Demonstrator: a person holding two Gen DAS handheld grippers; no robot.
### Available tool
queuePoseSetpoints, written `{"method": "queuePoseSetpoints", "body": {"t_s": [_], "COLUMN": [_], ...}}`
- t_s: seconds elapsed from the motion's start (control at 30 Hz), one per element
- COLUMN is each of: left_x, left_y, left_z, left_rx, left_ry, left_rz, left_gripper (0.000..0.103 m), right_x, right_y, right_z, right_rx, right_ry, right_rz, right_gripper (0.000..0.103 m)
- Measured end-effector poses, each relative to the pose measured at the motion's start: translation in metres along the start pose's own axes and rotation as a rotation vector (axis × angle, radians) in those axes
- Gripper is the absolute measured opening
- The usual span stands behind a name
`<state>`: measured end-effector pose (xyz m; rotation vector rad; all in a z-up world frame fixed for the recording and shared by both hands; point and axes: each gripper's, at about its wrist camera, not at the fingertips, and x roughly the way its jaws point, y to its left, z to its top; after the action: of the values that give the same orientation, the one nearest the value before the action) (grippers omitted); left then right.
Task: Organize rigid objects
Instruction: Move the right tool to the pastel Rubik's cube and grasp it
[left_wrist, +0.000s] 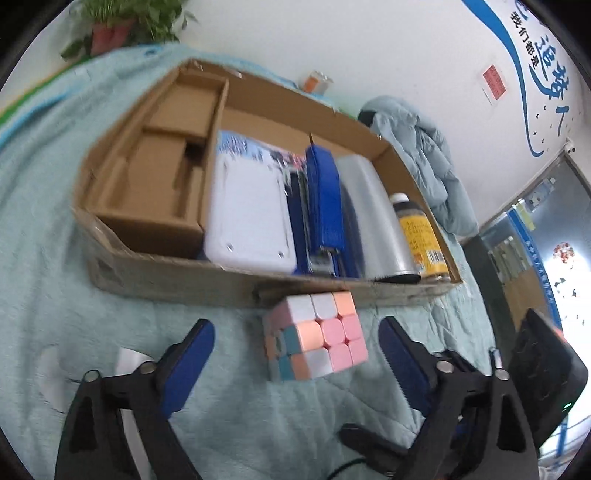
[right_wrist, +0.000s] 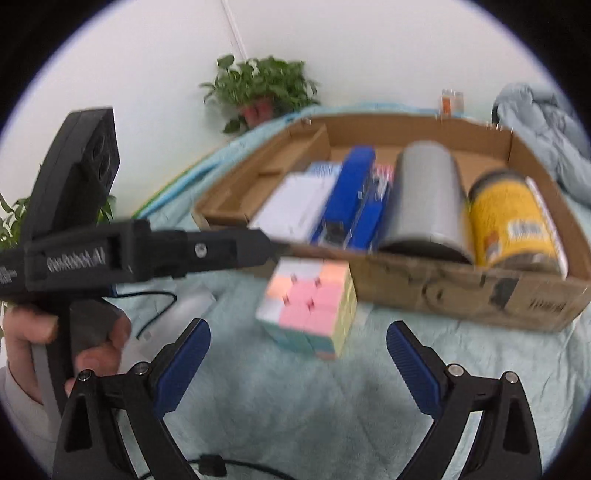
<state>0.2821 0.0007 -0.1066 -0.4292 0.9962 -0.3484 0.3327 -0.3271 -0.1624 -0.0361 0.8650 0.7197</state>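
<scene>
Pastel pink and peach squares marked the puzzle cube, which sat on the pale green quilt just ahead of the left gripper, between the lines of its blue pads and touching neither; that gripper stood released and empty. Directly beyond the cube, seemingly against its far side, ran the near wall of the cardboard box. The right gripper was likewise spread wide and empty, with the same cube just in front of its gap.

The likely trouble: both grippers faced one cube, so they could collide or knock it askew if both advanced. With the cube so close to the box wall, a forward push might pin it against the cardboard rather than seat it between the pads, and the soft quilt could let it tip.

Ahead of the left gripper, from left to right, the box held an empty cardboard insert, a white case, a blue stapler, a grey cylinder and a yellow-labelled bottle. The filled right part leaves little room, so the wall must be cleared and a free spot found. In the right wrist view, the person's hand held the left gripper's handle to the left of the cube.
</scene>
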Motion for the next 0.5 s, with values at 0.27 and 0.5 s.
{"method": "queuePoseSetpoints", "body": {"t_s": [0.27, 0.5], "left_x": [0.043, 0.039], "left_y": [0.001, -0.001], "left_z": [-0.003, -0.019], "left_rx": [-0.039, -0.043], "left_ry": [0.125, 0.135], "left_rz": [-0.081, -0.073], "left_gripper": [0.061, 0.06], "right_x": [0.025, 0.028], "right_y": [0.005, 0.007], "right_z": [0.005, -0.004], "right_rx": [-0.087, -0.089], "right_ry": [0.009, 0.06], "right_rz": [0.049, 0.035], "right_gripper": [0.08, 0.058]}}
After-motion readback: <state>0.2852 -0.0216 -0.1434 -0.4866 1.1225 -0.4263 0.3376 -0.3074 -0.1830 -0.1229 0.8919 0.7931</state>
